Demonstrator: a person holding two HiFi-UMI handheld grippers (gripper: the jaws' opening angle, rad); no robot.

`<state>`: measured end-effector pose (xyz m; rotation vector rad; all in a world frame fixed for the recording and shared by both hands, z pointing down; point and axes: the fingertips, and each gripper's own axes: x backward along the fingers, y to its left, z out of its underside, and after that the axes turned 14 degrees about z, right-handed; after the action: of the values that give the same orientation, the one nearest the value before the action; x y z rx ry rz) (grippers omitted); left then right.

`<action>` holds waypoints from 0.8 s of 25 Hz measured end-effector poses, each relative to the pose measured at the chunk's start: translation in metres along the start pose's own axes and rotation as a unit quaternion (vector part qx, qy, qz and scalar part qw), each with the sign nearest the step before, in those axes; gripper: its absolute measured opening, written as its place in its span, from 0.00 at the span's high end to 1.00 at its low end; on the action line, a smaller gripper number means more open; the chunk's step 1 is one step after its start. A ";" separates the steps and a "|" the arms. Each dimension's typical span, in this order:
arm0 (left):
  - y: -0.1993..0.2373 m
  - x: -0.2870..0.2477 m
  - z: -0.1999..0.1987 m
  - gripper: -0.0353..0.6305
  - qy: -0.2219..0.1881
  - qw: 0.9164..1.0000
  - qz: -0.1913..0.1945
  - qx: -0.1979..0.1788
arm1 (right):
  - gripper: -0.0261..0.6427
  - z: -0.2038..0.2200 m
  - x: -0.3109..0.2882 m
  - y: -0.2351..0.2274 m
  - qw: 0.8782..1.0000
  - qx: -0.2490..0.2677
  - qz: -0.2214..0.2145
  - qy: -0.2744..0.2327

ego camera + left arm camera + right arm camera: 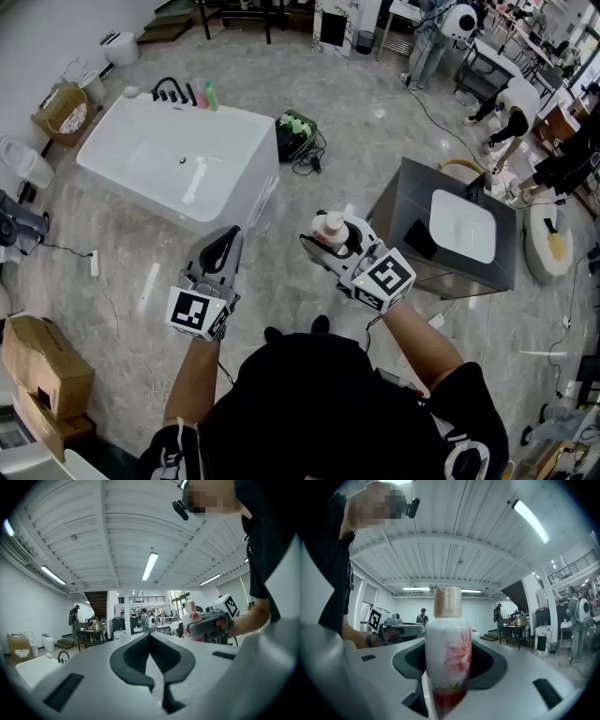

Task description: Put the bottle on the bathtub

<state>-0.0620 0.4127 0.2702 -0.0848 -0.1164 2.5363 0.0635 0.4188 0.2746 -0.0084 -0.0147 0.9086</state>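
My right gripper (330, 240) is shut on a white bottle (447, 656) with a pink flower print and a tan cap, held upright between its jaws; from the head camera the bottle (329, 228) shows cap-up. My left gripper (223, 251) is shut with nothing in it, its jaws (151, 660) pressed together. The white bathtub (178, 159) stands on the floor ahead and to the left, with a black tap (169, 90) on its far rim. Both grippers are held in the air, well short of the tub. The right gripper (208, 626) with the bottle also appears in the left gripper view.
Pink and green bottles (206, 95) stand on the tub's far rim. A green and black bag (296, 134) lies right of the tub. A dark cabinet with a white basin (462, 227) stands to the right. Cardboard boxes (42, 375) sit at lower left. People stand at the back.
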 end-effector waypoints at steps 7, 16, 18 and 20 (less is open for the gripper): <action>-0.010 0.000 0.009 0.94 0.001 1.000 0.003 0.010 | 0.63 0.004 0.007 0.003 1.000 0.000 -0.004 0.000; -0.014 -0.002 0.014 0.94 0.008 1.000 0.009 0.021 | 0.63 -0.007 0.008 -0.005 0.999 -0.039 -0.007 -0.010; -0.016 -0.003 0.013 0.94 0.006 1.000 0.010 0.020 | 0.63 -0.010 0.012 -0.008 0.999 -0.043 -0.007 -0.014; -0.016 -0.005 0.012 0.94 0.004 1.000 0.009 0.021 | 0.63 -0.011 0.015 -0.014 0.999 -0.044 -0.005 -0.016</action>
<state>-0.0497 0.4226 0.2845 -0.0791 -0.0607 2.5548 0.0837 0.4216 0.2639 -0.0752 -0.0844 0.8978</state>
